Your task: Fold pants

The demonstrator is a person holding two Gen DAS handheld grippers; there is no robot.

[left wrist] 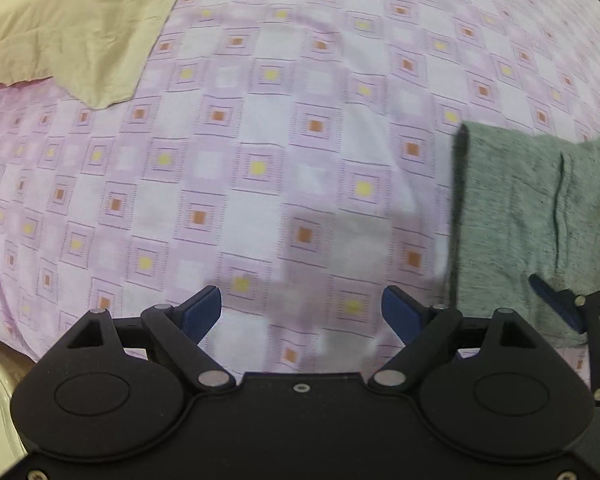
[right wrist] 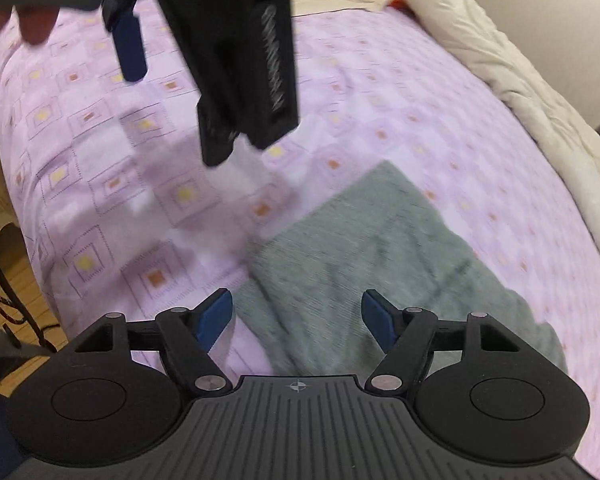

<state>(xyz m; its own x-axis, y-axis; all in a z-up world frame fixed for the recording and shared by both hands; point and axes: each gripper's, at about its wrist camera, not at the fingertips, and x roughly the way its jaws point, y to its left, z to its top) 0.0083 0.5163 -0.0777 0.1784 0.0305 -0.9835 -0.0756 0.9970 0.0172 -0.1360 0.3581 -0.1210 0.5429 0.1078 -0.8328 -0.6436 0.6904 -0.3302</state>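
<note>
Right wrist view: your right gripper (right wrist: 296,320) has its jaws wide apart, nothing between the pads. The pants (right wrist: 384,268), a grey folded slab, lie flat on the bedsheet (right wrist: 100,184) directly under and ahead of those jaws. The long axis runs from near-centre to the far right of that view, roughly diagonal. The near-left corner sits just beside the left pad.

In the left wrist view, your left gripper (left wrist: 302,312) points down at bare sheet, jaws also wide apart and empty. The pants (left wrist: 540,208) are off to its right, their left edge running near to far just beside the right finger. The other gripper's blue pad (left wrist: 556,304) shows over the grey cloth at the near right.

So the right hand is the nearer one: it's already over the fabric, while the left sits beside the pants, not over them. I judge the pants already folded at least once; whether another fold is due, I can't tell. If so, you'd need the left to shift right onto that left edge, and the right to drop onto the near edge below it.

A beige blanket (left wrist: 72,28) lies far left, well apart.
</note>
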